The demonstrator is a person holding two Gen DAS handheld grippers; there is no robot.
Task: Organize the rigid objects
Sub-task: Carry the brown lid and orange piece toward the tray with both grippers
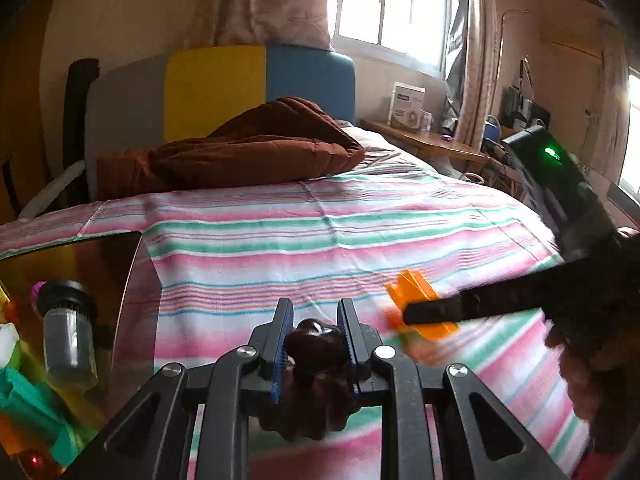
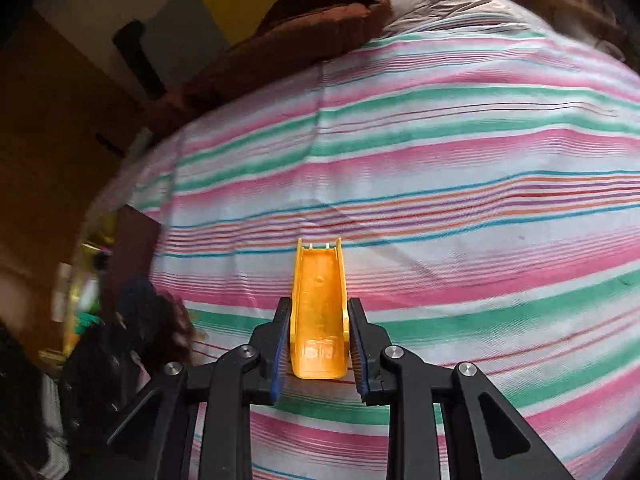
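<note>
Left wrist view: the left gripper [image 1: 313, 332] fills the bottom centre of the frame, its jaws pinching a dark brown toy [image 1: 314, 346] between the blue pads. Beyond it lies a bed [image 1: 320, 224] under a sheet striped pink, green and white. At right centre, the right gripper [image 1: 416, 314] reaches in as a blurred black bar, with an orange plastic piece [image 1: 412, 286] at its tip just above the sheet. A brown blanket [image 1: 240, 148] is heaped in the upper middle, in front of a yellow and blue headboard [image 1: 260, 80]. In the lower left corner sits a box [image 1: 132, 272] holding a clear jar with a black lid [image 1: 68, 332] and a green toy [image 1: 28, 404].

Right wrist view: the right gripper [image 2: 319, 340] sits at the bottom centre, jaws pinching the orange plastic piece [image 2: 319, 304], a small slide-shaped channel pointing away up the frame. The striped bed [image 2: 440, 160] fills the frame behind it. The brown blanket [image 2: 300, 32] lies at the top centre. The left edge is dark and blurred.
</note>
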